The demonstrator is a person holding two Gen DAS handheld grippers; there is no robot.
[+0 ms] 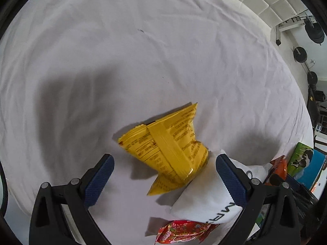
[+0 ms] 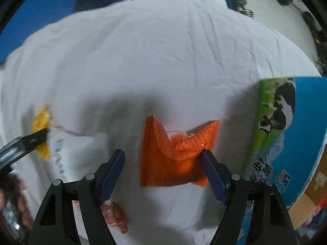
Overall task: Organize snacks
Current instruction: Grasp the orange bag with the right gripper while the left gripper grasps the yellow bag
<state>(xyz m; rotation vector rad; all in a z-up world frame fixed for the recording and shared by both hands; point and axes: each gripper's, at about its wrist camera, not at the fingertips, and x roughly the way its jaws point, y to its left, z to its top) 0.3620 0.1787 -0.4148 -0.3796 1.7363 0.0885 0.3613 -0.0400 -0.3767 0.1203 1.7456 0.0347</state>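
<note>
Both grippers hover over the white sheet with jaws spread wide, gripping nothing. The left gripper frames a crumpled yellow snack packet that leans on a white pouch — a red packet lies just below. The right gripper frames an orange snack packet, its right finger touching the packet's edge — a milk carton box stands to the right.
</note>
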